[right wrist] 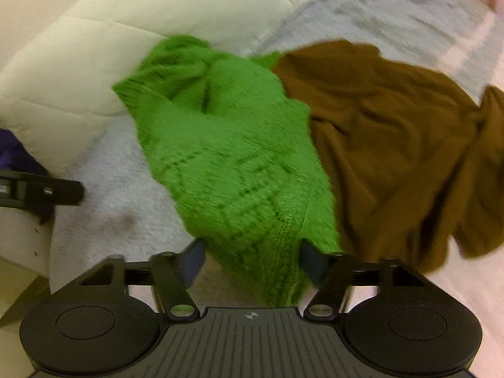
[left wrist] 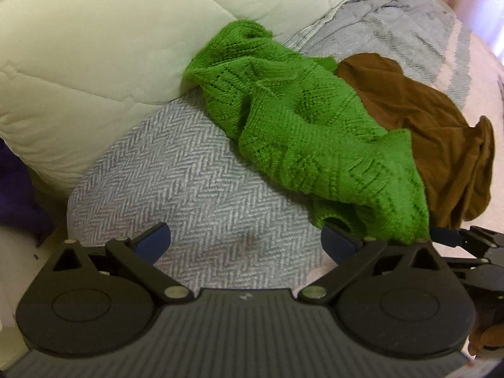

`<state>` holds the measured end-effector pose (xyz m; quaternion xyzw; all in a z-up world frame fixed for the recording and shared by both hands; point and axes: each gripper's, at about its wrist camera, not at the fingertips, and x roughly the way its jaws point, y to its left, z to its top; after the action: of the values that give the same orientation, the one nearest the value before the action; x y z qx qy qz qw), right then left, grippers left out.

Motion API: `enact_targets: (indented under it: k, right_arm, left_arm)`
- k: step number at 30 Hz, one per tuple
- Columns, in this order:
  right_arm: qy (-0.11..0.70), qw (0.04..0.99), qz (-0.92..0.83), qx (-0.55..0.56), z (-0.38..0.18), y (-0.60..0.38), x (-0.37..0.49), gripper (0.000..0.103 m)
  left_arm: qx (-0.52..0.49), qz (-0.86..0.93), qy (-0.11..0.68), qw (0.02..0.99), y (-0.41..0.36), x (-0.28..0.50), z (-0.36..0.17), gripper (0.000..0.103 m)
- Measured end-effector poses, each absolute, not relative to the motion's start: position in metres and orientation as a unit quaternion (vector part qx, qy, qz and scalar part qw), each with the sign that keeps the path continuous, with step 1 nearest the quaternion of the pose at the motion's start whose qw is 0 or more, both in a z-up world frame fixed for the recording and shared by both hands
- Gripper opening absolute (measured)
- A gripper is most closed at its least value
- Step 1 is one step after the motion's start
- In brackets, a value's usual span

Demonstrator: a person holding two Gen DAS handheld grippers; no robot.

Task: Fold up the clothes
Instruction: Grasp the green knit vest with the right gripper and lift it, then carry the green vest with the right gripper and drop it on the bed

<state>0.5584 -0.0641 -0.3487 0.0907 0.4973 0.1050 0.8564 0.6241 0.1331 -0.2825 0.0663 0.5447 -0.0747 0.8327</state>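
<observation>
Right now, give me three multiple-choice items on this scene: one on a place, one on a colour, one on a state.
1. In the left wrist view, the brown garment lies
A. at the picture's right of the sweater
B. at the picture's left of it
C. on top of the quilt

2. The knit sweater is
A. red
B. green
C. blue

3. The left gripper is
A. shut on the sweater
B. shut on the brown garment
C. open, with only blanket between its jaws

Answers:
1 A: the brown cloth shows past the sweater's right edge.
2 B: the knit is bright green in both views.
3 C: the jaws stand wide apart, with herringbone blanket in the gap.
</observation>
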Motion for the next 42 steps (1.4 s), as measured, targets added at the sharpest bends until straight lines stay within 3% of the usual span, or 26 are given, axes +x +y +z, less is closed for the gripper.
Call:
enact_targets:
  k: [2,6,14,21,28,35,37,40,42]
  right_arm:
    - [0.484,0.865,0.112,0.069,-0.341,-0.057,0.556,0.014]
    - [0.417,0.892,0.135,0.110,-0.299,-0.063,0.544,0.008]
    - [0.217,0.929,0.196,0.226,-0.164,-0.094,0.503,0.005]
    - [0.081,0.935,0.181,0.294,-0.068,-0.143,0.408,0.003]
    - [0.007,0.958,0.095,0.271,0.000,-0.195,0.274,0.003]
    - [-0.042,0.976,-0.044,0.211,0.062,-0.255,0.115,0.003]
    - [0.013,0.975,-0.111,0.190,0.072,-0.273,0.078,0.006]
    - [0.097,0.964,-0.187,0.163,0.070,-0.292,0.020,0.026]
    - [0.134,0.953,-0.225,0.153,0.057,-0.297,-0.022,0.065]
  left_arm:
    - [0.067,-0.070,0.548,0.831,0.134,0.626,-0.284,0.100]
    - [0.062,-0.062,0.544,0.834,0.138,0.627,-0.273,0.100]
    - [0.043,-0.069,0.491,0.867,0.141,0.598,-0.208,0.100]
    - [0.044,-0.107,0.427,0.897,0.131,0.532,-0.127,0.100]
    - [0.068,-0.226,0.368,0.899,0.089,0.429,-0.058,0.100]
    - [0.077,-0.343,0.336,0.874,0.010,0.320,-0.030,0.100]
    - [0.087,-0.377,0.339,0.857,-0.019,0.285,-0.028,0.100]
    - [0.112,-0.421,0.348,0.830,-0.054,0.218,-0.036,0.101]
    - [0.132,-0.446,0.356,0.811,-0.077,0.174,-0.043,0.101]
